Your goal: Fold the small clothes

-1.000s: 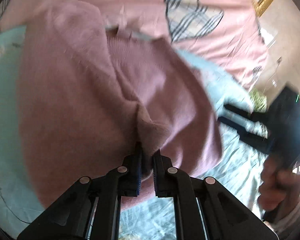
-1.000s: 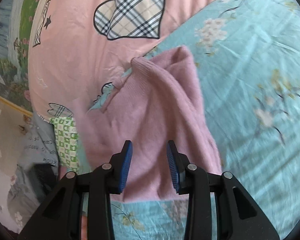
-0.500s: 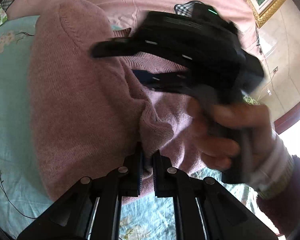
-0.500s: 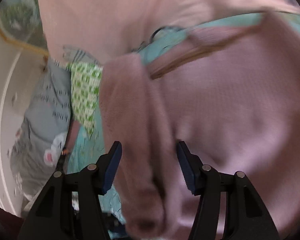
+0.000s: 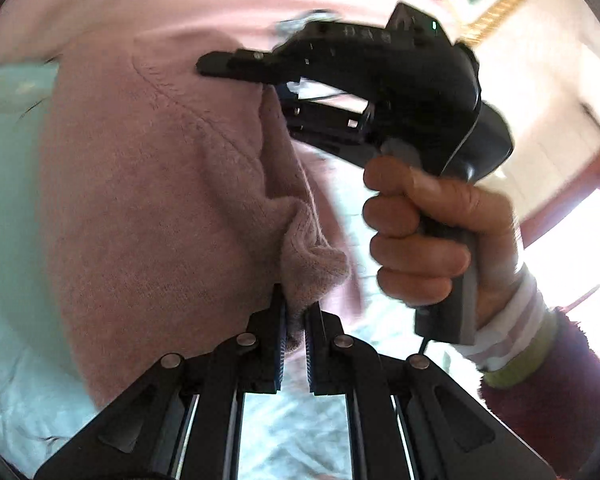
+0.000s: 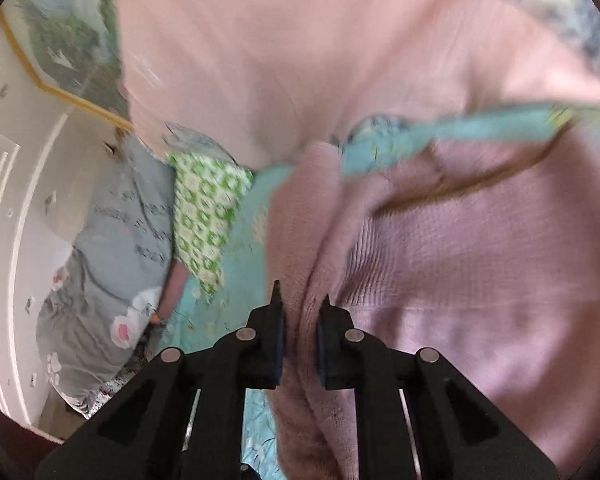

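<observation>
left gripper (image 5: pixel 295 332): our black linkage arms, silver rivets, blue pads | right gripper (image 6: pixel 300 320): same build | sleeve (image 5: pixel 552 396), lower right: maroon fleece, striped cuff

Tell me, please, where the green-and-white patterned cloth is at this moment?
In the right wrist view, the green-and-white patterned cloth lies left of centre, between the grey bedding and the pink sweater, below the pale pink cover.

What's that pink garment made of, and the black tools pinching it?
Sweater: soft, fuzzy knit, probably wool or acrylic; ribbed stitches and a matte nap show. Left tool and right tool: matte black, apparently hard plastic, with round metal rivets.
</observation>
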`<state>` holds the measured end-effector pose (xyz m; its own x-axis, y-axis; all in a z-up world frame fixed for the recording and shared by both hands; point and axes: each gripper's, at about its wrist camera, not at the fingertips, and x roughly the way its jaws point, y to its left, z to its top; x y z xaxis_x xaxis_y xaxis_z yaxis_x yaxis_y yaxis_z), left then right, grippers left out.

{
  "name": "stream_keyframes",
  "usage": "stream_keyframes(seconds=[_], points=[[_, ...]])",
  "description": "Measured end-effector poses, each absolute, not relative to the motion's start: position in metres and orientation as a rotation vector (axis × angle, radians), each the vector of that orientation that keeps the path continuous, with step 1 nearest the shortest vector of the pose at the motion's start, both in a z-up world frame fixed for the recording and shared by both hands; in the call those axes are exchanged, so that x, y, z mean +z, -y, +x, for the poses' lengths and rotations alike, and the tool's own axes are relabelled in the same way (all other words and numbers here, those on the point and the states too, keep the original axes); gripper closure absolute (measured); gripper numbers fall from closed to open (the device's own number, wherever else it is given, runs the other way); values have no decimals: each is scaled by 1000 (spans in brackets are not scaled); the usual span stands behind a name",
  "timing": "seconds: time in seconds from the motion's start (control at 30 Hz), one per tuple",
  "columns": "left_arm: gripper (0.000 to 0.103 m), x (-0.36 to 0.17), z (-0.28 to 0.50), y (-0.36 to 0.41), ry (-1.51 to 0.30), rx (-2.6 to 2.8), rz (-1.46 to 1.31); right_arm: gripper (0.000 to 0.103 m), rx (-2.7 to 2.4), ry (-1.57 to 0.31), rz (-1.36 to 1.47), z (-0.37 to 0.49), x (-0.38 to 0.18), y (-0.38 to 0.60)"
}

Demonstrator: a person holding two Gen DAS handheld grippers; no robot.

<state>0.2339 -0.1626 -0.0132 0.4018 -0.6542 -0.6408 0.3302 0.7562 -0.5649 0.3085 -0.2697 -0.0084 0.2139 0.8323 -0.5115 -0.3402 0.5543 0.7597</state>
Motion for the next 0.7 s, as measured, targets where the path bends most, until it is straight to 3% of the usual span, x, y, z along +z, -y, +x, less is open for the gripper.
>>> stream_keyframes(seconds=[0.17,0.3,0.7], points=[[97,-17,240,220,-1007,-787,-337,90,740,-970,575,286,14,354],[97,-48,246,249,-1084,-824,-283,90,593,-1024,583,288,-16,402],[95,-101,260,248,-1228,-800,-307,89,445,-1067,567,286,-67,415]])
